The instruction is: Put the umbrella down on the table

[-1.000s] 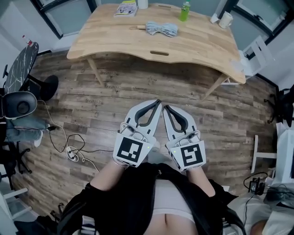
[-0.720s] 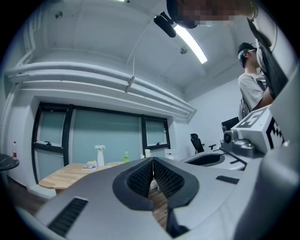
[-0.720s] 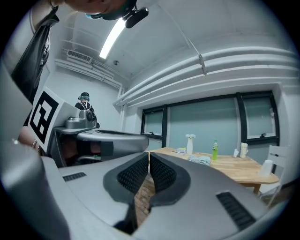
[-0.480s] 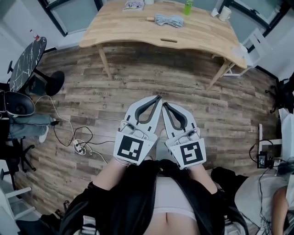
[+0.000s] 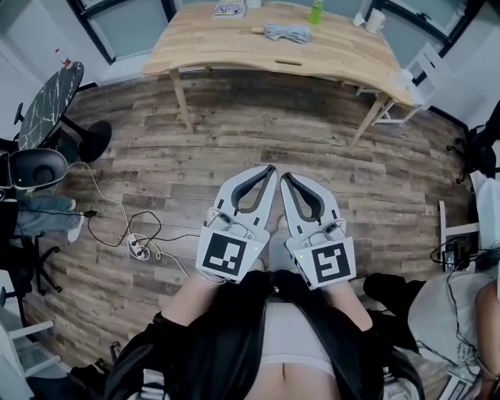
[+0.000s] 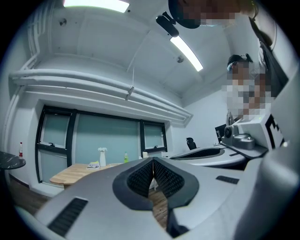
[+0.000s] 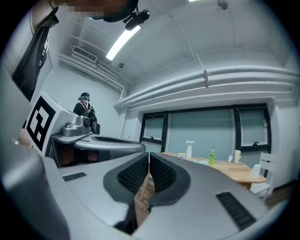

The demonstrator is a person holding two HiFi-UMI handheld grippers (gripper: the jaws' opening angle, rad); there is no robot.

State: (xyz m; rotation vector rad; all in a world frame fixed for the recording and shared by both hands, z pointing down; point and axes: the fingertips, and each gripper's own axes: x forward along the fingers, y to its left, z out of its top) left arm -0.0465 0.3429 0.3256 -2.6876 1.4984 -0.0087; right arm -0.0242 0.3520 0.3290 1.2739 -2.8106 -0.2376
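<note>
White plastic left gripper [image 5: 268, 170] and white plastic right gripper [image 5: 286, 179] sit close to the person's tummy. Both are pinched shut with nothing in them. Past the brown plank floor [image 5: 234, 133] stands the light wooden table [image 5: 234, 55]. The soft, bunched-up blue-grey folded umbrella [image 5: 287, 32] lies flat near its far edge, near a green bottle [image 5: 316, 11]. The job looks done. Poking the umbrella again could tip the bottle.

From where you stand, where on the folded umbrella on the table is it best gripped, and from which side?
Probably the short handle at the left end of the umbrella: it is slim, the fabric bunched and loose. It lies along the table, so come from the near edge, jaws across it.
</note>
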